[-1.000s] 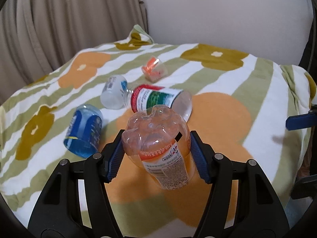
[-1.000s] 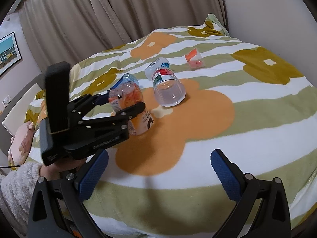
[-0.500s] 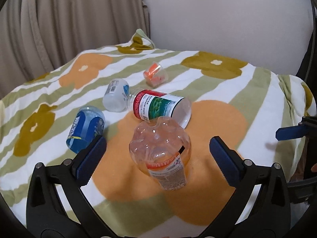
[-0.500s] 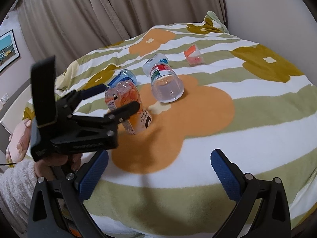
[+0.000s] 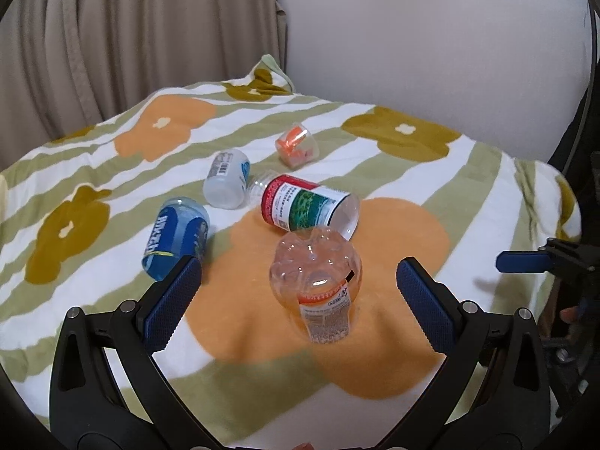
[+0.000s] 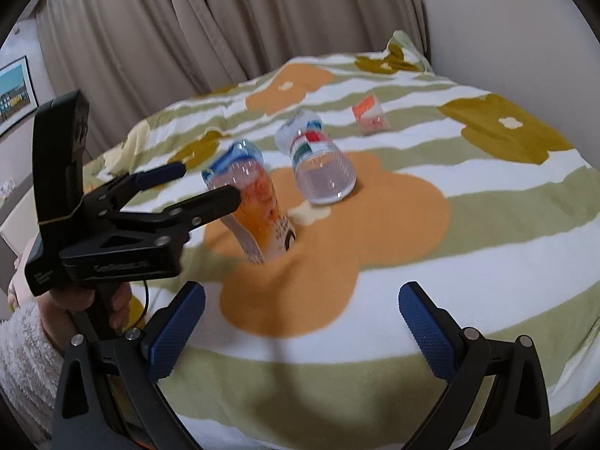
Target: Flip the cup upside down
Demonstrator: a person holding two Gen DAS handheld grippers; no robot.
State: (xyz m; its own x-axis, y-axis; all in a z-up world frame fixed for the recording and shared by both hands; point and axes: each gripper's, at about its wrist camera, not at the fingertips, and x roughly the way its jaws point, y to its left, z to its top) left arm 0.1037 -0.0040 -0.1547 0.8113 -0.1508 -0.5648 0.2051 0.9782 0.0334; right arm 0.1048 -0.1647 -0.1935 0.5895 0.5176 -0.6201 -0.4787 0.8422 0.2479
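A clear cup with an orange label [image 5: 318, 288] stands base up on the flowered blanket [image 5: 393, 341], leaning a little. My left gripper [image 5: 296, 283] is open; its blue pads sit wide on either side of the cup and touch nothing. In the right wrist view the cup [image 6: 262, 217] stands just past the left gripper [image 6: 206, 182], which a hand in a fuzzy white sleeve [image 6: 22, 341] holds. My right gripper [image 6: 302, 300] is open and empty, low over the blanket's near part. One of its blue fingers [image 5: 525, 260] shows at the right edge of the left wrist view.
Other cut-bottle cups lie on their sides behind: a red-and-green one [image 5: 307, 206], a blue one [image 5: 176, 240], a white-labelled one [image 5: 227, 178] and a small orange one [image 5: 298, 144]. Curtains [image 6: 187, 37] and a wall [image 5: 431, 37] bound the bed.
My left gripper went from shut on the orange-labelled cup to open, then drew back. The cup stays base up on the blanket. The right gripper stayed open.
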